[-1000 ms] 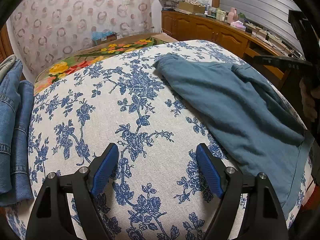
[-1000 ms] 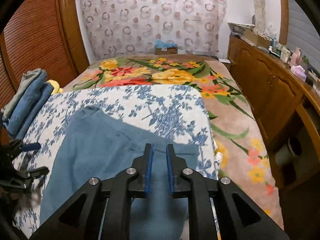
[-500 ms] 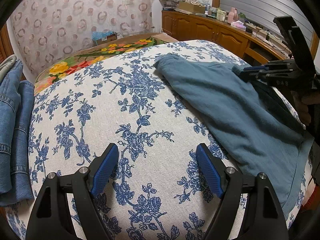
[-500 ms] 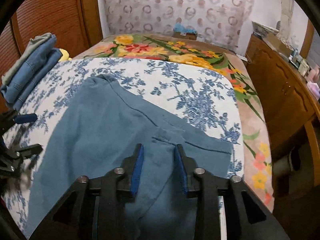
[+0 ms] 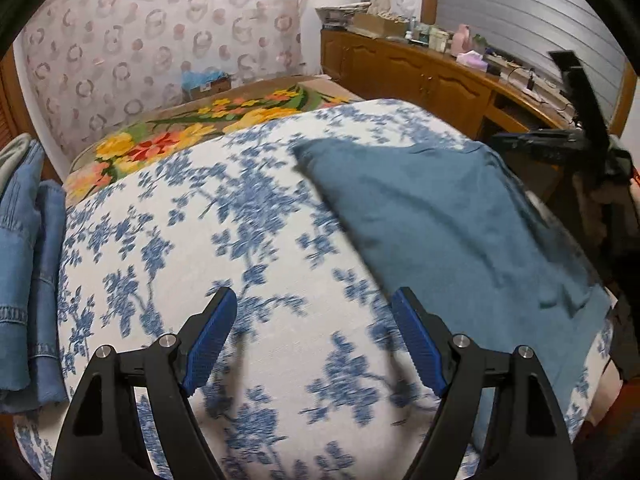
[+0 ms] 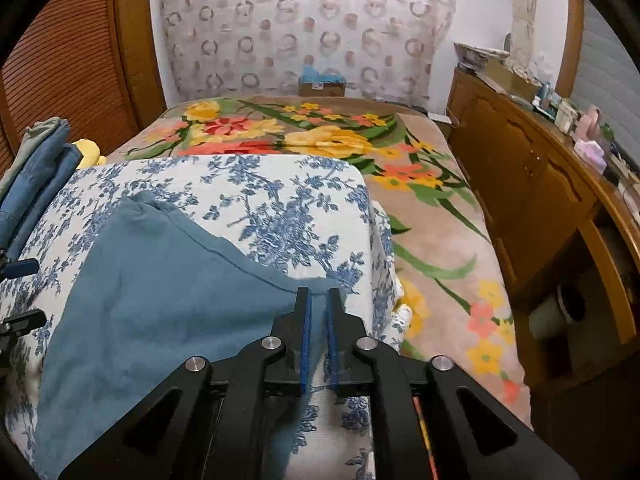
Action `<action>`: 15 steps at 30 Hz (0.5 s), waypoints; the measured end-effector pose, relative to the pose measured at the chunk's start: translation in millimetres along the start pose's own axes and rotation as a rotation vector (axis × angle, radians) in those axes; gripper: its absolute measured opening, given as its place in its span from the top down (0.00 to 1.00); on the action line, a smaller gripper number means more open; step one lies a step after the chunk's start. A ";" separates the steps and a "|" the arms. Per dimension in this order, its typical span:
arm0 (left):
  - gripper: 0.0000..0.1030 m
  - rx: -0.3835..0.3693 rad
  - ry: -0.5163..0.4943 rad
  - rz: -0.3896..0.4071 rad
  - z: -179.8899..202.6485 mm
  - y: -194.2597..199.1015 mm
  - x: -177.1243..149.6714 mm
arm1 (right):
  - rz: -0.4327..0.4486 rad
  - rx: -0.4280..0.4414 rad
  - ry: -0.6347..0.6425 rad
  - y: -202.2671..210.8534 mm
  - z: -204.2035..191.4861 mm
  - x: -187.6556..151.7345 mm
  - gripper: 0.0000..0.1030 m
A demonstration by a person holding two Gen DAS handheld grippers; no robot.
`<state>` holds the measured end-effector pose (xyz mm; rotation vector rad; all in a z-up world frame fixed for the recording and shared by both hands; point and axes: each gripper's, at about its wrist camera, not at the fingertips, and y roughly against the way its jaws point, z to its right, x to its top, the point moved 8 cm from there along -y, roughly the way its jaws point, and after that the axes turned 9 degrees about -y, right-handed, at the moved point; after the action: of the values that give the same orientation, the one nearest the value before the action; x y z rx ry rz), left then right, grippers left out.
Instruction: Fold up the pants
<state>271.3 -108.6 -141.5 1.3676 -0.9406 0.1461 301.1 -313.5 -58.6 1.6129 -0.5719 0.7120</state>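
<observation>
Teal pants (image 5: pixel 448 224) lie on the blue-flowered white cloth (image 5: pixel 240 240), on its right half. My left gripper (image 5: pixel 312 340) is open and empty, low over the bare cloth, left of the pants' near edge. My right gripper (image 6: pixel 318 336) is shut on the pants' right corner (image 6: pixel 316 312); teal cloth shows between its blue pads. The pants (image 6: pixel 168 280) spread left from that grip. The right gripper also shows in the left wrist view (image 5: pixel 560 144) at the pants' far right edge.
Folded jeans (image 5: pixel 24 260) are stacked at the cloth's left edge, also in the right wrist view (image 6: pixel 36 168). A flowered blanket (image 6: pixel 320 140) covers the bed behind. A wooden cabinet (image 6: pixel 540 184) with clutter runs along the right.
My right gripper closed on the pants' right corner and drew it out to the right edge, flattening the fold. My left gripper stayed open and shifted slightly; its view is motion-blurred.
</observation>
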 end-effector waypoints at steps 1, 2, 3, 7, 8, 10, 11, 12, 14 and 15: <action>0.22 -0.005 -0.004 0.001 3.9 0.5 1.5 | 0.002 0.004 -0.017 2.0 2.3 -0.9 0.72; 0.22 -0.009 -0.007 0.001 6.9 0.5 2.5 | 0.005 0.019 -0.029 5.7 2.1 -1.6 0.72; 0.22 -0.013 -0.014 0.000 11.2 0.8 3.2 | 0.005 0.042 -0.036 8.3 1.3 -2.5 0.72; 0.22 -0.028 -0.022 -0.003 23.8 1.2 4.1 | 0.014 0.063 -0.036 23.2 -2.2 -15.1 0.72; 0.22 -0.032 -0.022 -0.004 26.4 1.3 3.9 | 0.014 0.072 -0.041 27.5 -2.8 -19.2 0.72; 0.22 -0.037 -0.024 -0.003 32.0 2.8 3.4 | 0.015 0.085 -0.049 36.0 -4.1 -28.7 0.72; 0.22 -0.040 -0.026 -0.002 34.7 3.7 3.1 | 0.016 0.090 -0.052 40.8 -4.6 -33.5 0.72; 0.22 -0.041 -0.030 -0.002 37.3 4.7 2.8 | 0.015 0.094 -0.052 46.3 -5.4 -39.7 0.72; 0.22 -0.042 -0.040 0.001 43.2 7.6 2.2 | 0.014 0.098 -0.050 53.1 -6.1 -48.3 0.72; 0.22 -0.042 -0.044 0.003 45.8 9.3 2.0 | 0.013 0.101 -0.050 57.2 -6.5 -54.1 0.72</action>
<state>244.9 -147.0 -137.1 1.3353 -0.9770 0.0985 222.2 -317.4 -58.0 1.7263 -0.5909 0.7218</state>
